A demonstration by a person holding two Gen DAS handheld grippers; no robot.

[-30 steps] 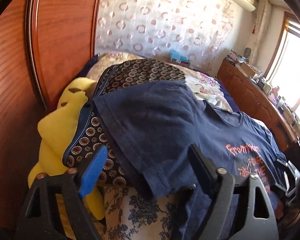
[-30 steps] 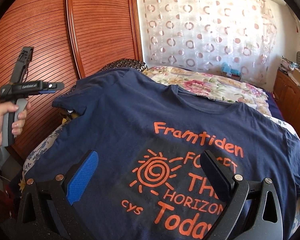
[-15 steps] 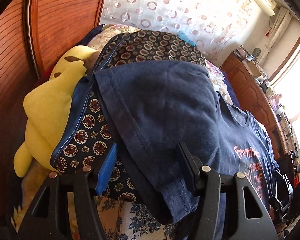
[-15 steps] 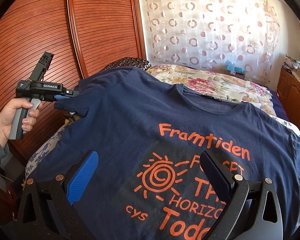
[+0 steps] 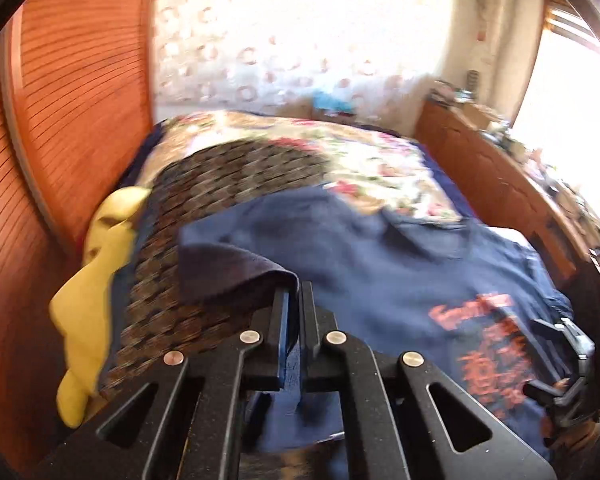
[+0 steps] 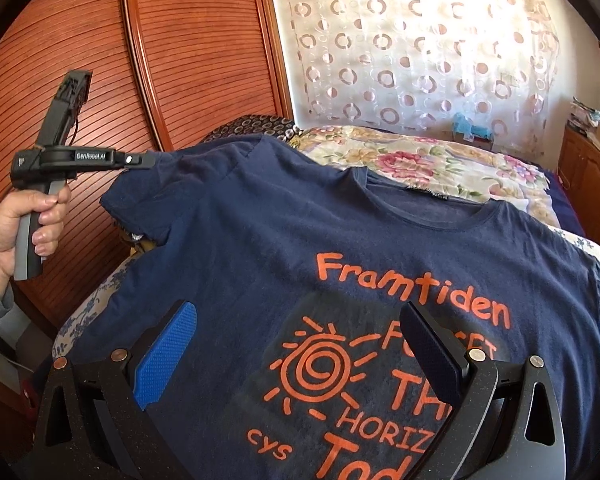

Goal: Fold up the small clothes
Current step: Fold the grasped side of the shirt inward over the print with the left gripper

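Observation:
A navy T-shirt (image 6: 284,232) with orange print lies spread face up on the bed; it also shows in the left wrist view (image 5: 380,264). My left gripper (image 5: 294,300) is shut on the hem of the shirt's left sleeve (image 5: 228,268) and holds it lifted. In the right wrist view the left gripper (image 6: 148,160) pinches that sleeve (image 6: 148,208) at the shirt's far left. My right gripper (image 6: 300,352) is open and empty, low over the printed chest.
A floral bedspread (image 6: 420,168) covers the bed. A dark patterned cushion (image 5: 220,196) and a yellow plush toy (image 5: 96,280) lie under and left of the sleeve. A slatted wooden wardrobe (image 6: 180,60) stands at left, a wooden dresser (image 5: 492,184) at right.
My left gripper closed on the sleeve hem and lifted it up off the cushion. The right gripper stayed open over the print.

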